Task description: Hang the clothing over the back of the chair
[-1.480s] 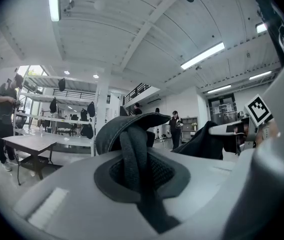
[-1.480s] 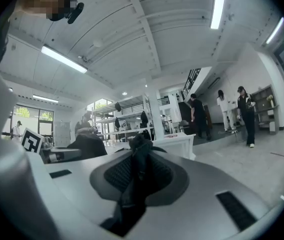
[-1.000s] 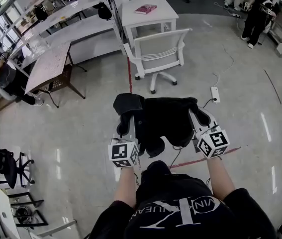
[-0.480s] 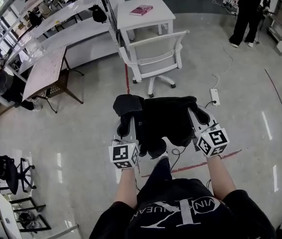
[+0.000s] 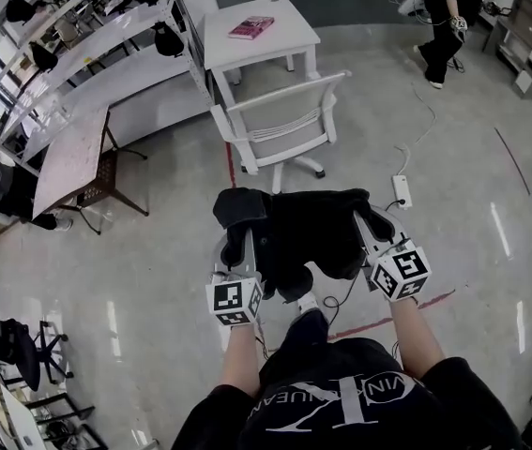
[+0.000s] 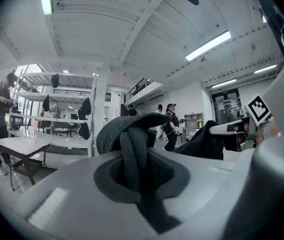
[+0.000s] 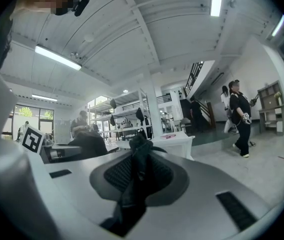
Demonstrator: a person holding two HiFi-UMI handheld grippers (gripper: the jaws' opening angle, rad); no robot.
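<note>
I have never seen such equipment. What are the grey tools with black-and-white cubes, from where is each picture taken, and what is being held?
There is no robot here. A person holds a tool in each hand: the left hand-held gripper and the right hand-held gripper. The patterned cube on each is part of the tool.

The head view comes from a camera on the person's head, looking down. The other two views come from a camera riding on each tool, looking along its two jaws.

Both tools are shut on a black garment, which hangs between them above the floor. Ahead stands a white chair, and nothing hangs on its back yet. Behind it is a white table with a pink book.
</note>
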